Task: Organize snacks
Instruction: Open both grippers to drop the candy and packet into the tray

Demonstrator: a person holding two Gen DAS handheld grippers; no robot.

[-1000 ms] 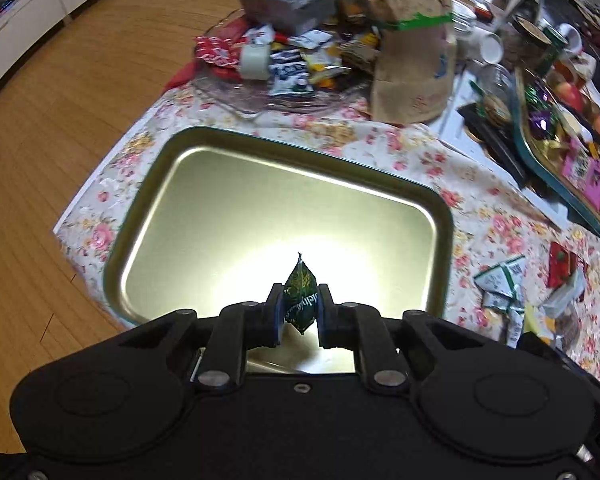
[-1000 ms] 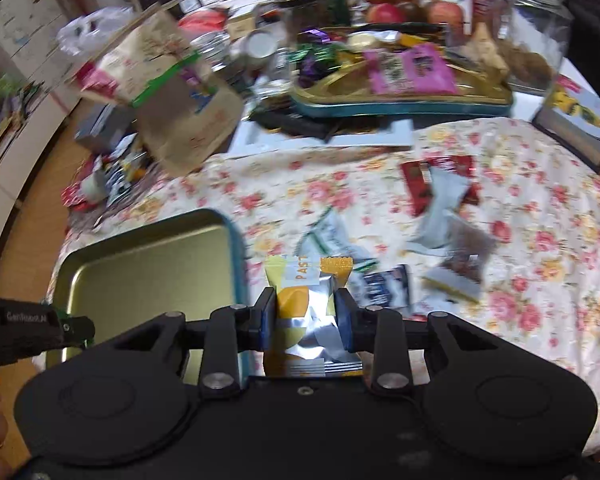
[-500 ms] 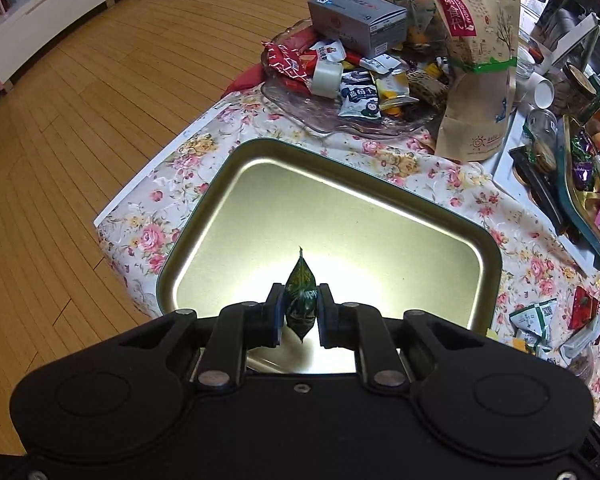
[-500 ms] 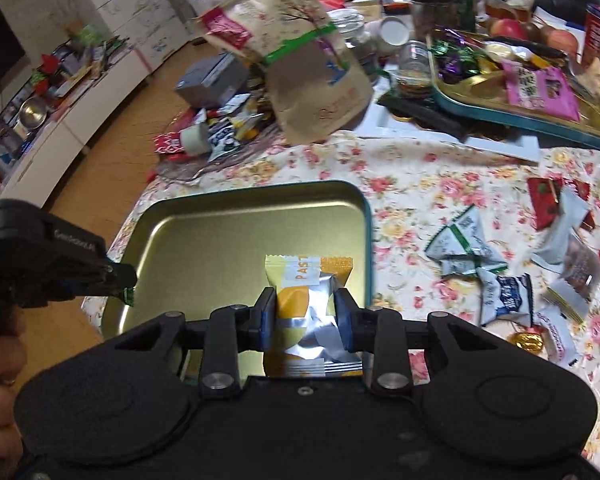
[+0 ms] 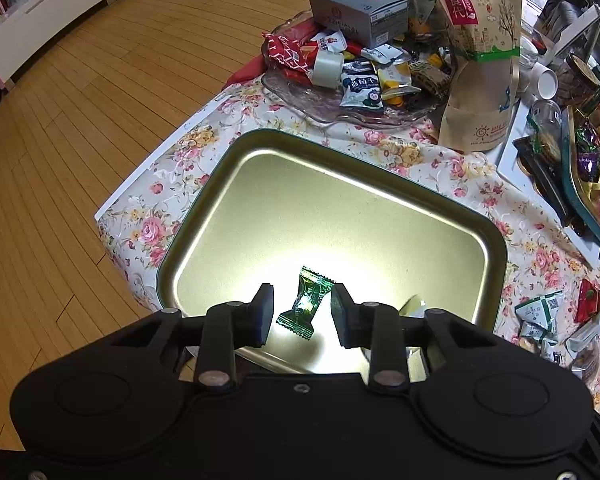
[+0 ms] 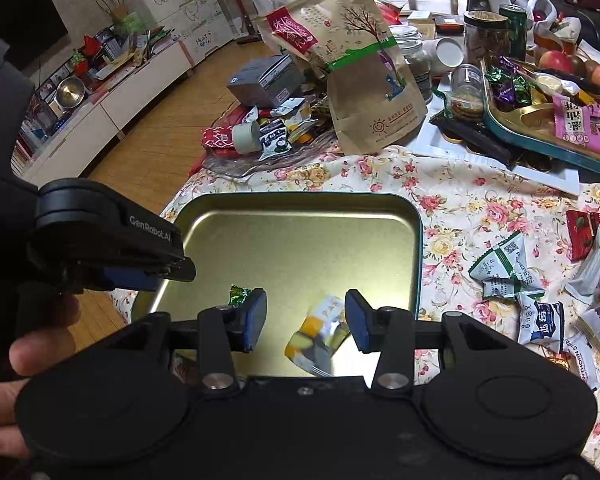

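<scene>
both your tongs are spread and pinching nothing. your left gripper (image 5: 302,310) has its jaws apart over the near part of the gold tray (image 5: 204,200), and the green candy (image 5: 305,303) shows between them, clear of both pads; whether it has landed on the tray floor, you cannot tell. your right gripper (image 6: 306,320) is spread too, above the same tray (image 6: 416,240) from its other side. the yellow and silver packet (image 6: 318,338) sits blurred between those jaws, touching neither, over the tray's near edge. from the right wrist view the green candy (image 6: 239,295) peeks out just past the left-side pad, and your left gripper (image 6: 100,240) hangs over the tray's left rim.

outward: the tray rests on a flowered cloth (image 5: 160,184). beyond it, a glass dish (image 5: 320,100) heaped with wrapped snacks, a grey box (image 5: 358,10) on top, and a tall brown paper bag (image 5: 480,60) standing beside it. to the right of the tray, loose packets (image 6: 504,268) lie scattered on the cloth. farther right, a second tray (image 6: 540,136) holds sweets.
</scene>
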